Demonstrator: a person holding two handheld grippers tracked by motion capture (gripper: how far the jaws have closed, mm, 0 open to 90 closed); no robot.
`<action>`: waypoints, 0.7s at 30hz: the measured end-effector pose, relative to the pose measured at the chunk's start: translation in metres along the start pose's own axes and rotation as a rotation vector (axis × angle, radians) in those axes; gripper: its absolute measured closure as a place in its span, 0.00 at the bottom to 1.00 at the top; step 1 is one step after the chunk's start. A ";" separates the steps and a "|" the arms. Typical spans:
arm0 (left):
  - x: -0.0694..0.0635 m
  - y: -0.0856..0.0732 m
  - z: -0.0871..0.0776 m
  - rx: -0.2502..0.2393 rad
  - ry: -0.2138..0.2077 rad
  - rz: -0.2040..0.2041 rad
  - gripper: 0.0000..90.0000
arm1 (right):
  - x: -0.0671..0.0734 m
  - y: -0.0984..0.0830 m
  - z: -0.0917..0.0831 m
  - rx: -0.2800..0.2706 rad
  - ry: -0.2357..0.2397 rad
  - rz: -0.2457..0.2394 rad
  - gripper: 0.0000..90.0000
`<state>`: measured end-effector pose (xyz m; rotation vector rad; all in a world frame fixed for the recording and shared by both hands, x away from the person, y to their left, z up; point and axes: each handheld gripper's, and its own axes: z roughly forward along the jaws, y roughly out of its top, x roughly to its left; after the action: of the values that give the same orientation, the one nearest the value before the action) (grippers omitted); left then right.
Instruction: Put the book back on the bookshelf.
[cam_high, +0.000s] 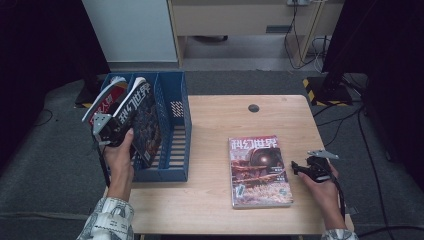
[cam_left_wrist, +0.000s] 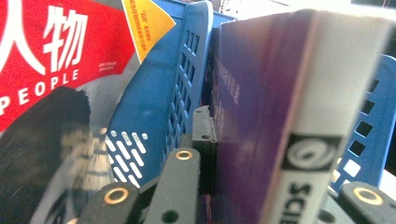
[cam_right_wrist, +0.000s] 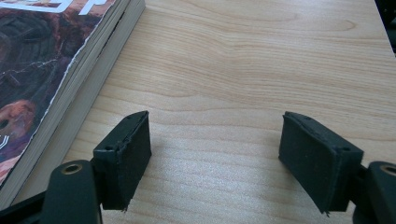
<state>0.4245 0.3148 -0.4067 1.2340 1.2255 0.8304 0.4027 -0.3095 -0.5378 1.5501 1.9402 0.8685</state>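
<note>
Two magazines stand in the blue rack (cam_high: 175, 145) (left gripper (cam_high: 107, 131) clamps one (cam_high: 142, 120)); right gripper (cam_high: 306, 167) gapes empty.

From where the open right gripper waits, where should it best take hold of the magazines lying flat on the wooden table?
Probably the stack of magazines by its right long edge, from the right gripper's side: that edge faces the open jaws, though lying flush on the table.

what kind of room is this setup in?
Probably an office or lab corner set up for recording: a small wooden table on grey carpet, a blue file rack with magazines, black curtains at the sides, cables running across the floor to a wall socket.
</note>
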 end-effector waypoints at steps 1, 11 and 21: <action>0.000 0.000 0.000 0.004 0.006 0.002 0.91 | 0.000 0.000 0.000 0.000 0.000 0.000 0.28; -0.001 -0.001 -0.001 0.003 0.010 -0.012 0.88 | 0.000 0.000 0.000 -0.001 0.000 -0.003 0.28; -0.002 -0.002 -0.005 0.002 -0.003 -0.006 0.82 | 0.000 0.000 0.000 -0.001 0.000 -0.002 0.28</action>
<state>0.4185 0.3138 -0.4079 1.2328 1.2273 0.8230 0.4026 -0.3093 -0.5379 1.5474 1.9413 0.8685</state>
